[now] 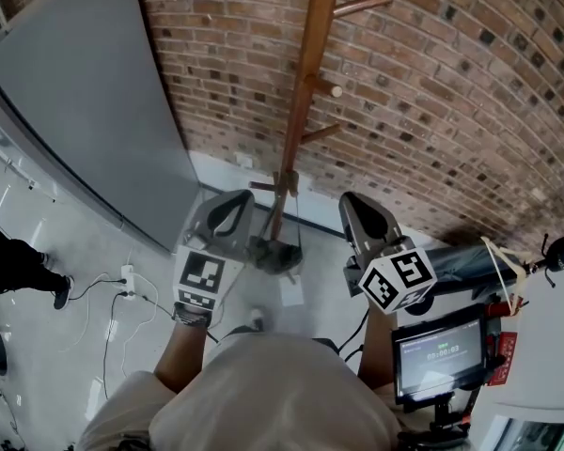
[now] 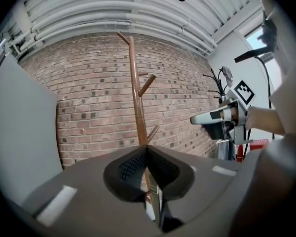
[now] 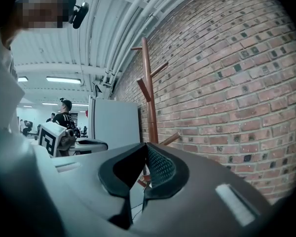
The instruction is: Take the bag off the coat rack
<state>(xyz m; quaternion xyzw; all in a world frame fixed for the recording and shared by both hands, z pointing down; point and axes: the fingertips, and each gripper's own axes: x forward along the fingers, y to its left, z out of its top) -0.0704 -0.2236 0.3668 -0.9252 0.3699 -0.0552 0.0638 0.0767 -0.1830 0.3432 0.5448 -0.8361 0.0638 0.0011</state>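
Wooden coat rack (image 1: 305, 92) against brick wall (image 1: 451, 83), your left gripper (image 1: 227, 214) clenched empty, your right gripper (image 1: 362, 214) clenched empty.

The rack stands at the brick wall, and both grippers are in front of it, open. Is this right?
No, they are shut: the left gripper and the right gripper show jaws closed together in their own views. The rest is right.

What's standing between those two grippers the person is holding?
The wooden coat rack: in the head view its pole stands between the left gripper and the right gripper, both shut and empty.
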